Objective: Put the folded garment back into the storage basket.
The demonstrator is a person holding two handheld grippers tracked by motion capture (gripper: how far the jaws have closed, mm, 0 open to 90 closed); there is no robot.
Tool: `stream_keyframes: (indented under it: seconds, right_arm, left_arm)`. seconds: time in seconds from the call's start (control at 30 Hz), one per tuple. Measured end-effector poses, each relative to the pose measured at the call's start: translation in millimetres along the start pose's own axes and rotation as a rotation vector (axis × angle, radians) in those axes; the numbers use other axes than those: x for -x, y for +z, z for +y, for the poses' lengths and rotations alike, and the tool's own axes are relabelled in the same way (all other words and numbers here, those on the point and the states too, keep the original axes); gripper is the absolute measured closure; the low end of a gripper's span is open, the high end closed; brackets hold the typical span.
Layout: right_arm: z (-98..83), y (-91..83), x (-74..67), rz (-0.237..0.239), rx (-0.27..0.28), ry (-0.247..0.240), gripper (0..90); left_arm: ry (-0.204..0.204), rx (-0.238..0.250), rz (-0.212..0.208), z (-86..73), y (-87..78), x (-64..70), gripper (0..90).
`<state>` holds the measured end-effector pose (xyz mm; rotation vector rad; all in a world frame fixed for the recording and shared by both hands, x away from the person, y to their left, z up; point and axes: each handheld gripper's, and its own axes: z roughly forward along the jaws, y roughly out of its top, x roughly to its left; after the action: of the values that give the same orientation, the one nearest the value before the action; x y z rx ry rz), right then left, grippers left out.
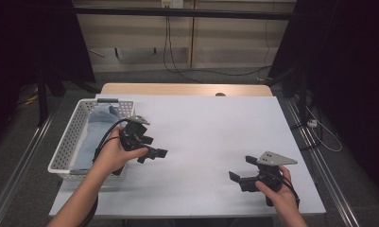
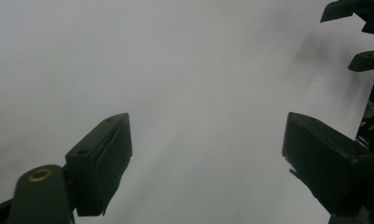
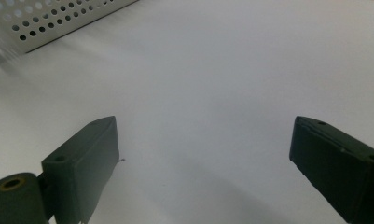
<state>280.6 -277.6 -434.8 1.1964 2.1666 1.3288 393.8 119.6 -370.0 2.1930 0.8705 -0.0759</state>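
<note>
High view: white perforated basket (image 1: 71, 137) at the table's left edge, long axis running away from the person, with a folded blue-grey cloth (image 1: 96, 130) lying lengthwise inside. Left gripper (image 1: 151, 152) just beside the basket's right wall, above bare white table (image 1: 211, 132), jaws spread and empty, pointing rightward, away from the cloth. So the cloth lies behind and to the left of that gripper; judged, any reach for it calls for a turn back toward the basket. Right gripper (image 1: 239, 172) well apart, near the table's front right, jaws likewise spread, nothing between them. Left hand clearly the nearer one to the cloth.

Left gripper view: two black jaws wide apart over plain table, empty gap between; at the right edge, parts of the right gripper farther off. No basket or cloth here, confirming the aim away from them.

Right gripper view: jaws wide apart and empty, table beneath, and the basket's perforated wall (image 3: 49, 21) far off at upper left — aimed across the table toward the basket.
</note>
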Motion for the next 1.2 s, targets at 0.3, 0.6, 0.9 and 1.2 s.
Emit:
stream_keyframes:
  seconds: [0.3,0.6,0.9,1.2]
  right_arm:
    - [-2.6,-4.9,1.4,0.000,0.012,0.004,7.4]
    - [-5.6,-6.8,1.7,0.000,0.018,0.007,7.5]
    - [-7.5,-7.2,1.9,0.000,0.015,0.002,7.4]
    - [-9.4,-7.4,3.6,0.000,0.017,0.002,7.4]
  left_arm:
    - [0.003,0.026,-0.030,-6.4,1.3,4.6,15.7]
    - [-0.009,0.046,-0.045,-16.8,5.0,4.5,15.0]
    - [0.005,0.065,-0.049,-28.2,7.4,3.8,13.3]
    - [0.006,0.090,-0.071,-37.3,9.5,3.5,13.0]
